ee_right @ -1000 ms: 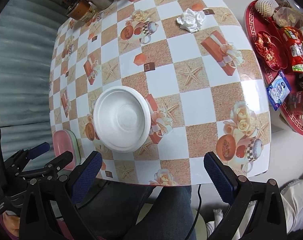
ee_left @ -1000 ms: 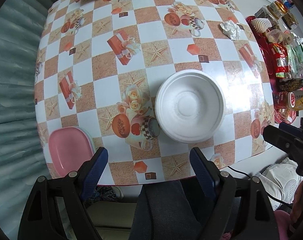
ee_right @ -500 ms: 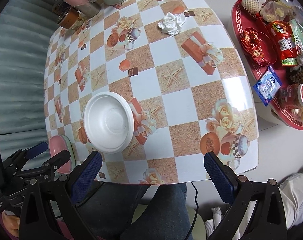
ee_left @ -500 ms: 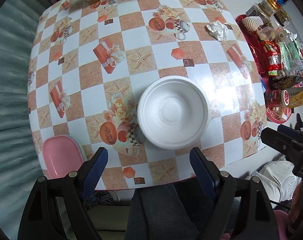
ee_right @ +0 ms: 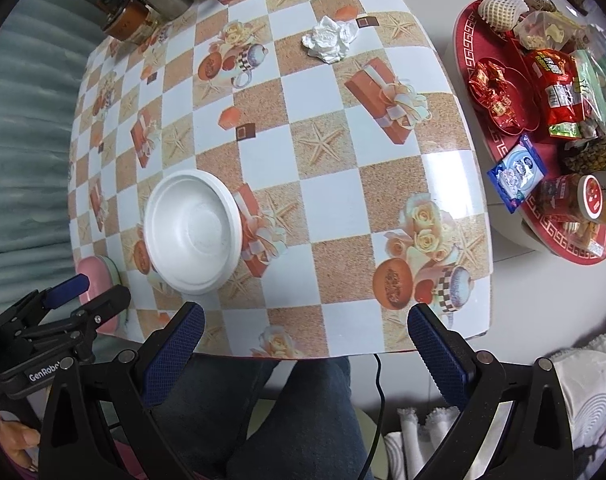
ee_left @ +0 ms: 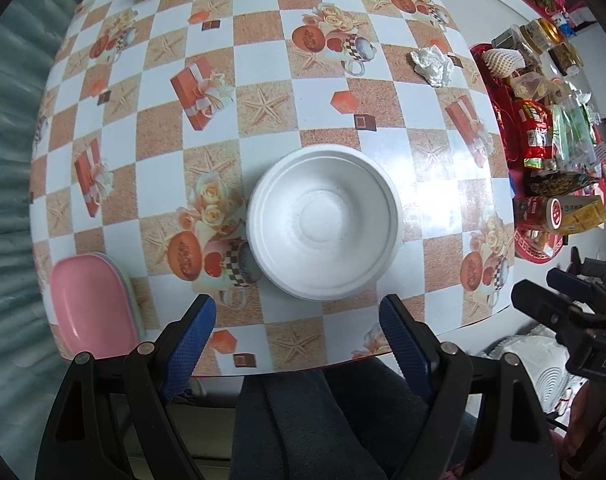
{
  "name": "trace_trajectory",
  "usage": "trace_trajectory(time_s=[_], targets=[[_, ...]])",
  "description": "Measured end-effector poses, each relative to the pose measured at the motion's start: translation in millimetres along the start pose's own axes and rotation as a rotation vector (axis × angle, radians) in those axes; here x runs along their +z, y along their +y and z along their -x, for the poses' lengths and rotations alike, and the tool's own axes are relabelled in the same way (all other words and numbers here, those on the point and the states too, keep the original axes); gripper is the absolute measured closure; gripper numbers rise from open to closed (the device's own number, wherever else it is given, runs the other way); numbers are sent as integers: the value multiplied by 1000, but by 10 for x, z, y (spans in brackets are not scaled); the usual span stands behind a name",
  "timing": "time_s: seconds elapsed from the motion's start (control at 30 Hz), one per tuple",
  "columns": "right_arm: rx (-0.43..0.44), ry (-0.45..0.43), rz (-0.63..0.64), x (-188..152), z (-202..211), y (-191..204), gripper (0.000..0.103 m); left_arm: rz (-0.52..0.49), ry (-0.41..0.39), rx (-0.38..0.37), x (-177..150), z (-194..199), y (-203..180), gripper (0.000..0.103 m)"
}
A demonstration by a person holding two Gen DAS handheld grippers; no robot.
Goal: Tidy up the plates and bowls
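Since half a second ago my left claw has dropped closer to the table — its jaws gape wide and empty, the white bowl sits just beyond them, and the pink plates are stacked at the near-left corner. Through my right claw, likewise spread and holding nothing, the bowl lies to the left — a crumpled tissue rests far off.

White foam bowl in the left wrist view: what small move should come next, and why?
Probably lower the left tongs forward onto the near rim of the white foam bowl. They are open, empty and hang just short of the bowl, roughly centred on it. The pink plates sit stacked at the table's near left corner. The right tongs are also open, but farther from the bowl.
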State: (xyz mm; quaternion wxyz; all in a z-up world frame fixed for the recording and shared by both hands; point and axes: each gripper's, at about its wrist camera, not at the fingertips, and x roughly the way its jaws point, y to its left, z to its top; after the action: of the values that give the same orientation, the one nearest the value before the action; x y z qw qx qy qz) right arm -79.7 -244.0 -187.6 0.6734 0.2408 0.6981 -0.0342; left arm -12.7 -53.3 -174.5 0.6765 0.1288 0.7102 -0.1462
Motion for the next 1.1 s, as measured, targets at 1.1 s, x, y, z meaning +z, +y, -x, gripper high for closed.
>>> trace_trajectory(time_s=[1.1], targets=[[-133, 112, 137, 396, -935, 664, 1, 79, 59, 22, 196, -939, 509, 17]])
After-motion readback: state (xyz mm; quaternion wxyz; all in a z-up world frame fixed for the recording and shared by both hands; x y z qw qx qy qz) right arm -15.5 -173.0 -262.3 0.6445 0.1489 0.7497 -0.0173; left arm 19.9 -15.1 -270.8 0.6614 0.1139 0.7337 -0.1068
